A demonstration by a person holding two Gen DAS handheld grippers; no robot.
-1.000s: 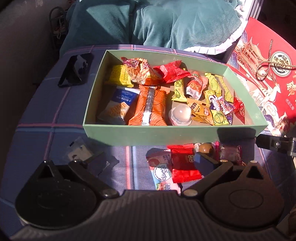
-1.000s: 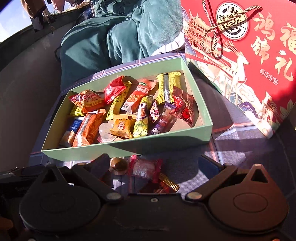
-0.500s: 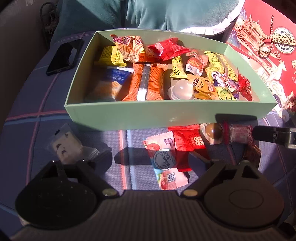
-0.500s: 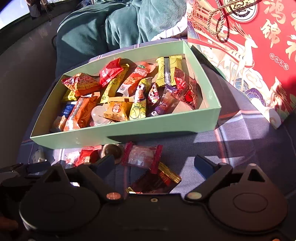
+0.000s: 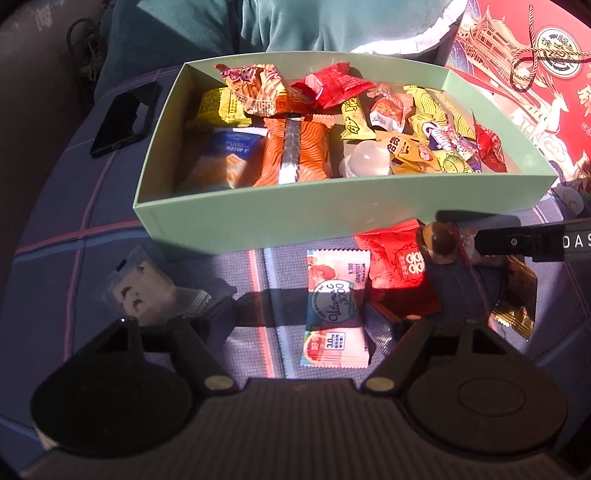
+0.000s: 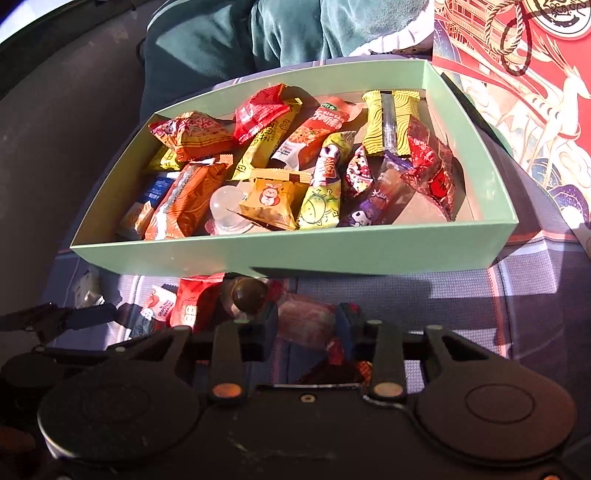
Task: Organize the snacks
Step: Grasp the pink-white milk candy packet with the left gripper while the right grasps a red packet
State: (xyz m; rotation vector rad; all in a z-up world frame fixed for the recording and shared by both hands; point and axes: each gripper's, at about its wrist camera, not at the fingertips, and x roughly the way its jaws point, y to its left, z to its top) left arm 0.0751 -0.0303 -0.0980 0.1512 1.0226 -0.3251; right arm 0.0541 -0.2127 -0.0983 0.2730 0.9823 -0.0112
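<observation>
A pale green box (image 5: 332,218) (image 6: 280,254) holds several wrapped snacks. In front of it on the cloth lie a pink grapefruit packet (image 5: 336,306), a red packet (image 5: 399,273), a round brown candy (image 5: 437,236) (image 6: 249,293) and a dark gold-edged wrapper (image 5: 517,295). My right gripper (image 6: 306,325) is shut on a pink candy with red twisted ends (image 6: 304,321), just in front of the box. My left gripper (image 5: 303,317) is open, its fingers either side of the grapefruit packet. A right finger (image 5: 517,243) shows in the left wrist view.
A clear packet with a white card (image 5: 147,288) lies left of my left gripper. A black phone (image 5: 123,118) lies left of the box. A red gift bag (image 5: 546,74) (image 6: 535,92) stands at the right. Teal bedding (image 5: 295,22) lies behind the box.
My right gripper has closed from wide open onto the pink candy. My left gripper has come lower over the grapefruit packet and stays open.
</observation>
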